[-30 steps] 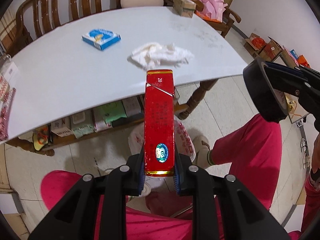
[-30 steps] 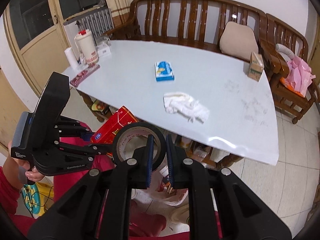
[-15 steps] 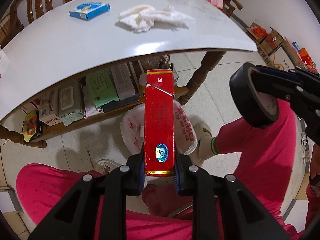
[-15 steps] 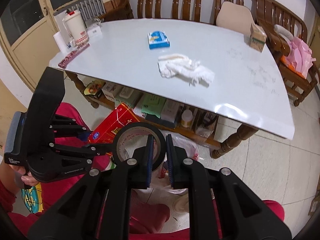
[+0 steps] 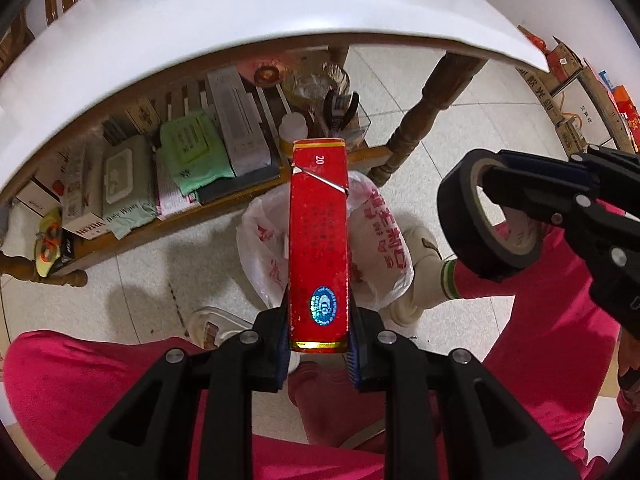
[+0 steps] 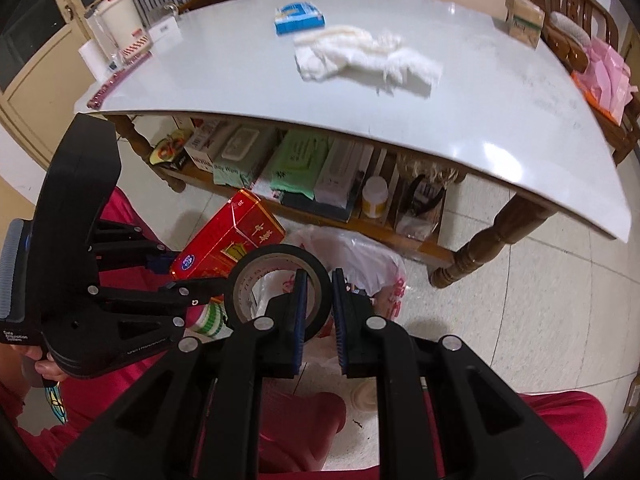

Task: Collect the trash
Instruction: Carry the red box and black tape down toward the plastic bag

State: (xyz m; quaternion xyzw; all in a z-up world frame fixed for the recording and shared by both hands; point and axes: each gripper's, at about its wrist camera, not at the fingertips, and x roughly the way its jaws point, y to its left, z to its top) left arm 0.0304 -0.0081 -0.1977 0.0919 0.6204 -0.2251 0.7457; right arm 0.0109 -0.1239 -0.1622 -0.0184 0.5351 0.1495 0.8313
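a white plastic bag [image 5: 376, 240] with red print stands open on the floor, just in front of the table [image 6: 500, 120] and between the person's legs in pink trousers [image 5: 552, 320]; what is inside the bag cannot be seen. the left gripper [image 5: 319, 344] is clenched on a long red box [image 5: 318, 240], which it holds by the near end, and the box points down over the bag. the right gripper [image 6: 319, 312] is clenched on the wall of a roll of black tape [image 6: 280, 280], with one finger inside the ring; the roll hangs beside the red box, also above the bag. on the table lie a crumpled white tissue [image 6: 360, 60] and, just behind it, a small blue box [image 6: 299, 18]. the shelf [image 6: 360, 220] under the table carries packs of wet wipes, boxes and a small bottle.
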